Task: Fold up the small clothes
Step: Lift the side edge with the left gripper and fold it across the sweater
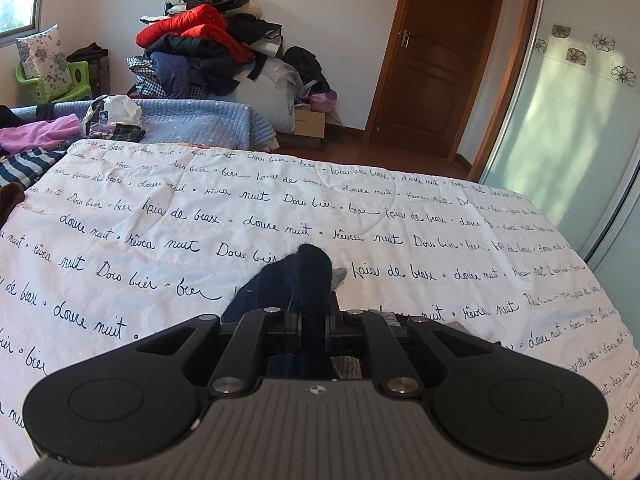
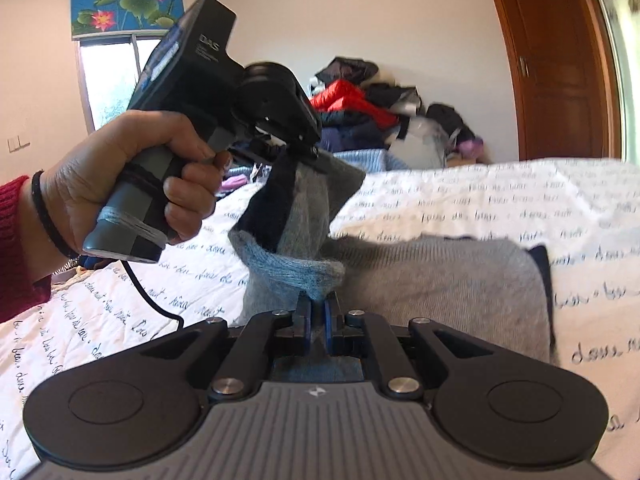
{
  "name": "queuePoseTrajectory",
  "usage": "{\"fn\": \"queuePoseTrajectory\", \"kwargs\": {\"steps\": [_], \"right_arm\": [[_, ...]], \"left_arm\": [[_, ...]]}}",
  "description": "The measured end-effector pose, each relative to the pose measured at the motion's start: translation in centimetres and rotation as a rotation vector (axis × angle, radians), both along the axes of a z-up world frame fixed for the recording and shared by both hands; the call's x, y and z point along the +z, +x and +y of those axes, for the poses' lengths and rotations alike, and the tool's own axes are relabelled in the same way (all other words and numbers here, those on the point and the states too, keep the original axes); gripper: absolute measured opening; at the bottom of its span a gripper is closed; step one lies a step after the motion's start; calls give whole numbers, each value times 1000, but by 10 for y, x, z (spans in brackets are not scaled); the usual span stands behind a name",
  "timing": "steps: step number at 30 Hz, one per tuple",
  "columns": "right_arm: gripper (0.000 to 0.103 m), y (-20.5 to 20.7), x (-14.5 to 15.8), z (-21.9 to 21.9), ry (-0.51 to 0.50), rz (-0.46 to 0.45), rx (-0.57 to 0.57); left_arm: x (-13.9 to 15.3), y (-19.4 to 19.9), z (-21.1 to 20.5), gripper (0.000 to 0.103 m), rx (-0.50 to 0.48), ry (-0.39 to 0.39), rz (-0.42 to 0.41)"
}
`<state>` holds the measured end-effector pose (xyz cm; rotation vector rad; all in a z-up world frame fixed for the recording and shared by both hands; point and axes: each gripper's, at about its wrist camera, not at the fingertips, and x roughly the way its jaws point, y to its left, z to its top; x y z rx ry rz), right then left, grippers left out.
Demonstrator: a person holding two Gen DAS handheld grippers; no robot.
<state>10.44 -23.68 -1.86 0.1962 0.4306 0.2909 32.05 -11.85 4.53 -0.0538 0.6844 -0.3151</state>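
Both grippers clamp one grey-and-navy sock (image 2: 296, 216) above the script-printed quilt (image 2: 480, 200): the right gripper (image 2: 316, 312) pinches its grey edge just ahead of its jaws, the left gripper (image 1: 314, 320) its navy end, lifted. With so thin a bite, a tug apart could slip the knit free, spoiling the fold.

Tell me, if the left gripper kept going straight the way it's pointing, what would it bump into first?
Probably the white quilt with the writing on it. The left gripper tilts down toward the bed, its jaws shut on a dark sock, and nothing else lies ahead. Depth is hard to judge, though.
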Motion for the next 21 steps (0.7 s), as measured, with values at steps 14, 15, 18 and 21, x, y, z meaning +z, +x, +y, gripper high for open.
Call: {"fn": "queuePoseTrajectory", "kwargs": {"steps": [14, 15, 18, 21], "right_arm": [[73, 29, -20, -10, 170, 89, 33], [63, 33, -20, -12, 200, 95, 39], [15, 45, -24, -17, 278, 142, 44], [10, 42, -25, -20, 282, 131, 29]], "left_arm": [[-3, -1, 3, 9, -6, -9, 2], [-3, -1, 3, 9, -6, -10, 3], [-3, -2, 1, 9, -5, -11, 3], [-2, -3, 0, 9, -1, -3, -5]]}}
